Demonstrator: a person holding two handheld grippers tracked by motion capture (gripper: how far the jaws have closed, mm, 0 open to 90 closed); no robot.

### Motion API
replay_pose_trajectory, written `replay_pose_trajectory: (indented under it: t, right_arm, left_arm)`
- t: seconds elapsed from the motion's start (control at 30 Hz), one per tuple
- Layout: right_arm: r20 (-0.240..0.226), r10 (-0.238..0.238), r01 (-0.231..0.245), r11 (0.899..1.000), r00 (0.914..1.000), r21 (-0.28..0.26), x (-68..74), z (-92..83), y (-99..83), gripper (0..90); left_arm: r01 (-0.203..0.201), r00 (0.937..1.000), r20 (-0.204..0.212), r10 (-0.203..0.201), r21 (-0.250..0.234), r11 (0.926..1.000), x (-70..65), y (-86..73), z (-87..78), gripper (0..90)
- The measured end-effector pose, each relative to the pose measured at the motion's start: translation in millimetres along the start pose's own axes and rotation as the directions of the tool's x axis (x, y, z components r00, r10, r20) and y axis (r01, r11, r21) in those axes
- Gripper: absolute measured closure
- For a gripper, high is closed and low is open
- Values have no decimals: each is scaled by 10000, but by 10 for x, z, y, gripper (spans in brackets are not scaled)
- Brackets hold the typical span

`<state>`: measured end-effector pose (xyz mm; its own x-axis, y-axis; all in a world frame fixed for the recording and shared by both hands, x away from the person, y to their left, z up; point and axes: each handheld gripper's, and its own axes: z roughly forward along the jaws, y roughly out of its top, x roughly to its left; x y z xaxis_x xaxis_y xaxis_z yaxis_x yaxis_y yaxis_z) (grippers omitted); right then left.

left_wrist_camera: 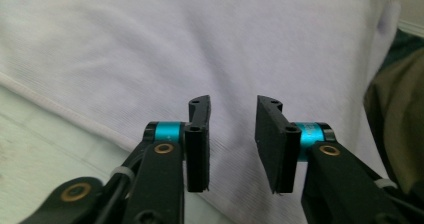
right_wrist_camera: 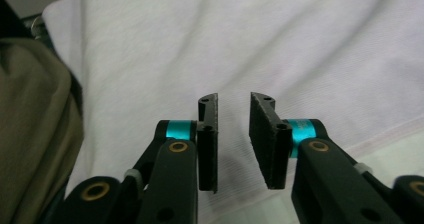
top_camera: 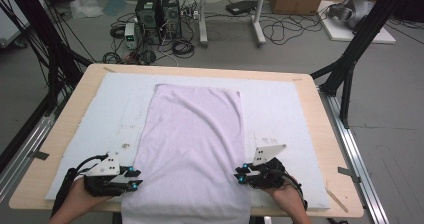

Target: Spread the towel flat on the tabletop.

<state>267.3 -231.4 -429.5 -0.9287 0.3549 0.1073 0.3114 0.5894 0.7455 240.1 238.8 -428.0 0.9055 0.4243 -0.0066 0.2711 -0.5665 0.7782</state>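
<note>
Ref. landmark: white mat [top_camera: 280, 109] covering the table [top_camera: 320, 134].

Cloth [top_camera: 195, 144]: pale lilac, spread flat lengthwise on the mat's centre strip; far edge lies short of the mat's far edge, near end overhangs the table's near edge.

Left tongs [top_camera: 136, 178]: at the cloth's left hem, near the mat's near-left corner. In the left gripper view [left_wrist_camera: 232, 144] jaws stand apart w/ a clear gap, nothing between the pads, cloth beneath.

Right tongs [top_camera: 239, 175]: at the cloth's right hem, near the mat's near-right corner. In the right gripper view [right_wrist_camera: 234, 144] jaws apart (gap narrower), nothing clamped, cloth below.
</note>
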Motion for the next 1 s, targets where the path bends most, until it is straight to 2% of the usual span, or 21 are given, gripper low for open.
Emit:
replay_pose_trajectory:
  t: [0.07, 0.27, 0.43, 0.57, 0.6, 0.7, 0.83, 0.93, 1.0]
  right_arm:
    - [230, 170, -168, 9998, 9996, -117, -58, -3, 13, 666]
    - [893, 554, -514, 9976, 9945, -463, -244, -4, 49, 567]
    - [1316, 820, -740, 9952, 9879, -645, -380, 20, 100, 479]
    - [1641, 1047, -939, 9930, 9809, -722, -500, 49, 131, 425]
    - [1766, 1067, -953, 9929, 9785, -715, -524, 53, 138, 417]
    - [1975, 1157, -1013, 9915, 9735, -815, -590, 50, 157, 397]
    - [2186, 1177, -999, 9908, 9687, -911, -627, 41, 174, 370]
    - [2209, 1128, -955, 9916, 9688, -872, -614, 47, 182, 356]
    - [2168, 1148, -956, 9907, 9695, -967, -606, 49, 190, 346]
  left_arm:
    - [166, 9997, -163, -169, -201, 9997, 70, 57, 23, 598]
    - [632, 9960, -586, -669, -622, 9961, 283, 202, 118, 550]
    - [977, 9915, -787, -1033, -723, 9926, 431, 283, 228, 507]
    - [1413, 9834, -1049, -1481, -694, 9875, 545, 317, 348, 451]
    - [1388, 9834, -1089, -1450, -627, 9883, 572, 325, 385, 444]
    - [1472, 9801, -1257, -1539, -611, 9872, 610, 344, 436, 425]
    - [1569, 9746, -1463, -1694, -932, 9832, 634, 370, 422, 417]
    - [1652, 9720, -1513, -1798, -1044, 9807, 630, 368, 394, 416]
    - [1650, 9725, -1482, -1797, -1065, 9805, 623, 360, 389, 411]
